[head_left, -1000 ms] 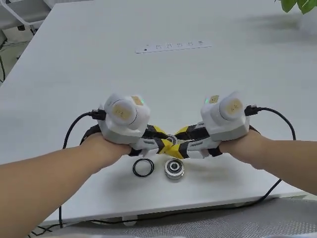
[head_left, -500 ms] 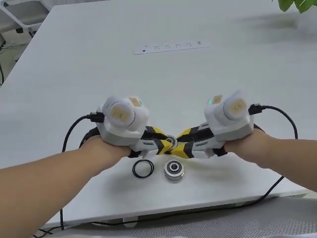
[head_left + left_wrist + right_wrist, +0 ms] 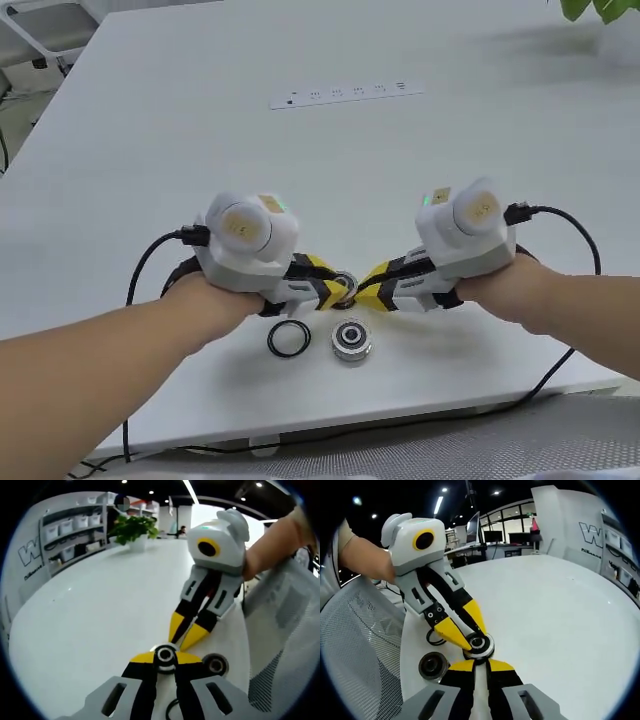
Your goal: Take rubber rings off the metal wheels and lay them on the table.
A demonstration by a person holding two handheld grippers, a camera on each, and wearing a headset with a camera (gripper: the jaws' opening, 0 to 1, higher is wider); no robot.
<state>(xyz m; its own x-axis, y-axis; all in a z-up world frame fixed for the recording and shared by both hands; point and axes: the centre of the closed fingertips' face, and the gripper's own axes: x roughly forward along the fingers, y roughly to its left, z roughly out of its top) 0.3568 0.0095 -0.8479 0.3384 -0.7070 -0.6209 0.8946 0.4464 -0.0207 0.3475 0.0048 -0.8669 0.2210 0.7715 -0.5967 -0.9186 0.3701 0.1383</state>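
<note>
One ring point(image 3: 289, 339) lies on the desk point(image 3: 200, 120) beside its bare wheel point(image 3: 351, 340). Your left gripper point(image 3: 165, 659) fingers clench the second wheel point(image 3: 165, 653), and your right gripper point(image 3: 479, 667) fingers pinch shut at its rim. That one looks unfinished.

at the near edge of the surface point(image 3: 150, 120) the left gripper point(image 3: 332, 291) and right gripper point(image 3: 366, 290) meet tip to tip, with a metal wheel point(image 3: 345, 282) between the left gripper's jaws. just nearer lie a rubber ring point(image 3: 289, 338) on the left and a second wheel point(image 3: 351, 340) right of it. a power strip point(image 3: 345, 94) lies far back, a plant point(image 3: 600, 10) far right.
</note>
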